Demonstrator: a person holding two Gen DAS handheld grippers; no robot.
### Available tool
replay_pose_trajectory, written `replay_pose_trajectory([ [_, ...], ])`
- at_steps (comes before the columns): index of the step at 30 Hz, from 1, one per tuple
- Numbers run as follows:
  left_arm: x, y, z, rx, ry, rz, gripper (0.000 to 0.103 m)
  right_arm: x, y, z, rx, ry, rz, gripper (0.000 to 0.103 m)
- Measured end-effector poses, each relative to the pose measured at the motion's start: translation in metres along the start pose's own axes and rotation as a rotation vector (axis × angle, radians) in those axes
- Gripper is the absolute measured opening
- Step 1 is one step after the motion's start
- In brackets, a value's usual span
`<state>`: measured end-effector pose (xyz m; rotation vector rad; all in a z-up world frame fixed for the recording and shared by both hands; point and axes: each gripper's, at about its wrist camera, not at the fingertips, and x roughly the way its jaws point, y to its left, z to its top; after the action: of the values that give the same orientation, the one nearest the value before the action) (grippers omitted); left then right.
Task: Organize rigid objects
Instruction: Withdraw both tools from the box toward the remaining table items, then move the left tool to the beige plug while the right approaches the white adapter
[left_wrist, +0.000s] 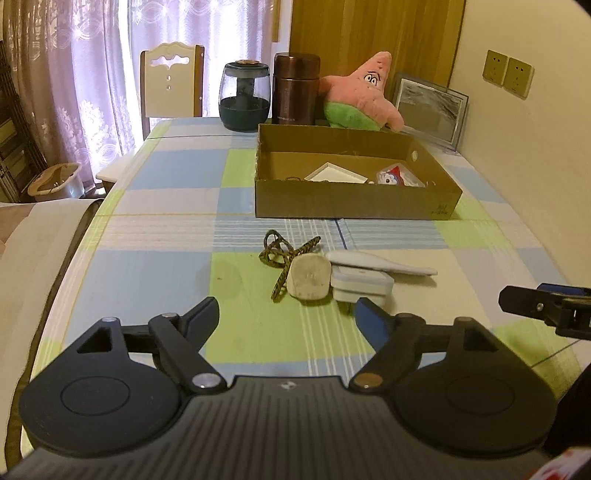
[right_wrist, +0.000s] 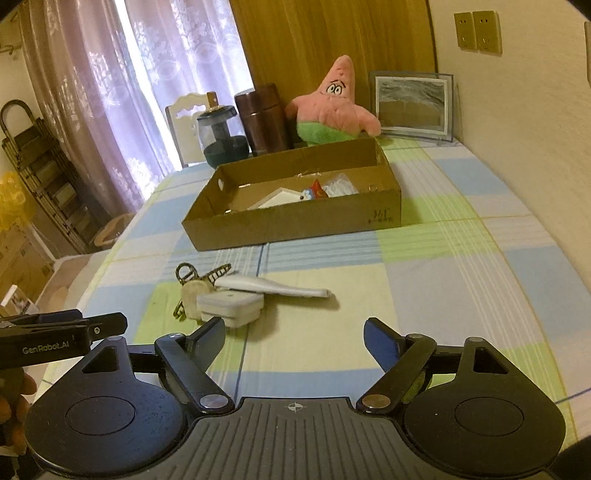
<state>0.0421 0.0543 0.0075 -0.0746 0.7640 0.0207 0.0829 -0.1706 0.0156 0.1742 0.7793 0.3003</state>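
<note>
On the bench (left_wrist: 155, 229), under its checked cloth of blue, green and white, I see a small heap of things just ahead of both grippers: a braided cord (left_wrist: 284, 254), a pale rounded plug (left_wrist: 308, 278) lying against it, a white square charger (left_wrist: 360, 286) touching the plug, and a long white handle-shaped piece (left_wrist: 384, 264) resting across the charger's top. Behind the heap, well apart, stands a shallow cardboard box (left_wrist: 354, 203); inside it I make out a white tray (left_wrist: 334, 173) and a small colourful toy (left_wrist: 391, 177) beside it. Beyond the box stand a dark glass jar (left_wrist: 243, 96), a brown flask (left_wrist: 295, 88), a pink star plush toy (left_wrist: 364, 94) and a framed picture (left_wrist: 430, 109) leaning at the wall.

My left gripper (left_wrist: 286, 312) hangs over the cloth with its jaws spread and nothing between them. My right gripper (right_wrist: 294, 334) is likewise spread and empty, to the right of the heap.
</note>
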Motion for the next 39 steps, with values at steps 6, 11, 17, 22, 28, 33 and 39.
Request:
replay_pose_trajectory([
  [6, -0.007, 0.005, -0.007, 0.006, -0.009, 0.033, 0.086, -0.004, 0.005, -0.002, -0.006, -0.002, -0.014, 0.084],
  [11, -0.007, 0.009, -0.006, -0.001, -0.005, 0.034, 0.089, -0.004, 0.008, -0.002, -0.003, 0.006, -0.019, 0.085],
  [17, -0.004, 0.012, -0.006, 0.004, 0.003, 0.027, 0.089, 0.001, 0.01, -0.002, -0.003, 0.015, -0.019, 0.085],
  [22, 0.001, 0.017, -0.006, 0.007, 0.01, 0.028, 0.089, 0.008, 0.016, -0.002, -0.014, 0.019, -0.017, 0.085],
  [28, 0.014, 0.027, -0.003, 0.005, 0.024, 0.026, 0.089, 0.025, 0.024, -0.003, -0.026, 0.029, -0.007, 0.085],
  [33, 0.027, 0.037, -0.001, -0.003, 0.036, 0.027, 0.089, 0.044, 0.032, -0.004, -0.039, 0.046, 0.005, 0.085],
  [39, 0.042, 0.044, 0.001, 0.004, 0.04, 0.023, 0.089, 0.068, 0.042, -0.003, -0.046, 0.063, 0.017, 0.085],
])
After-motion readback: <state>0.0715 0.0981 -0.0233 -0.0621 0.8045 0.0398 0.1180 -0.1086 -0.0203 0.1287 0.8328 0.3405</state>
